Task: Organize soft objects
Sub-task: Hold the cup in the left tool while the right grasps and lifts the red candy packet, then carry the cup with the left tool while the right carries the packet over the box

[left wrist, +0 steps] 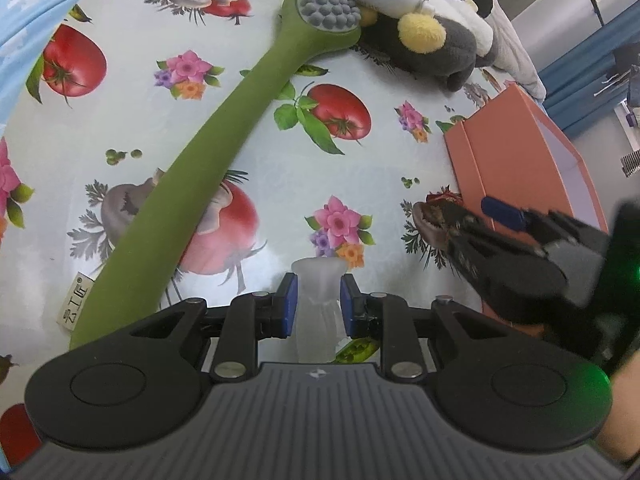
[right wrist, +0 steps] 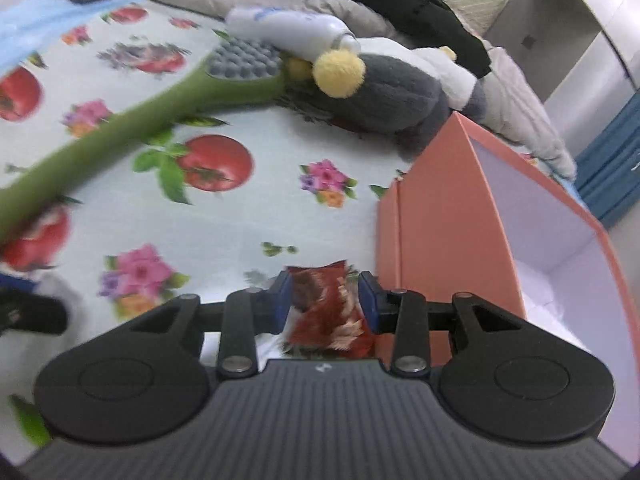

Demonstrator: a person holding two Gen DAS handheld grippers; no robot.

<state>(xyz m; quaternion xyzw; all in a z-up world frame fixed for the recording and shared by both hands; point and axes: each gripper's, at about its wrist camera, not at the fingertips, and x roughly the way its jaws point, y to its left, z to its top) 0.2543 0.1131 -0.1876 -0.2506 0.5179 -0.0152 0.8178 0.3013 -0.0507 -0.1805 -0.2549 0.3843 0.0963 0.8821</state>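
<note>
The desk (left wrist: 248, 8) carried a green massager (left wrist: 224, 128) on the left, a plush (right wrist: 384, 92) far, and an orange box (right wrist: 444, 216) on the right. The right tongs (right wrist: 324, 304) pinched a red pouch (right wrist: 324, 308) beside the box wall; clipping that wall might have knocked it loose. The left tongs (left wrist: 318, 306) squeezed a frosted piece (left wrist: 318, 300), which looked slippery.

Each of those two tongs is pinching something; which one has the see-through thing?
The left tongs hold the frosted, see-through piece. The right tongs pinch a red and brown patterned thing beside the orange box.
</note>
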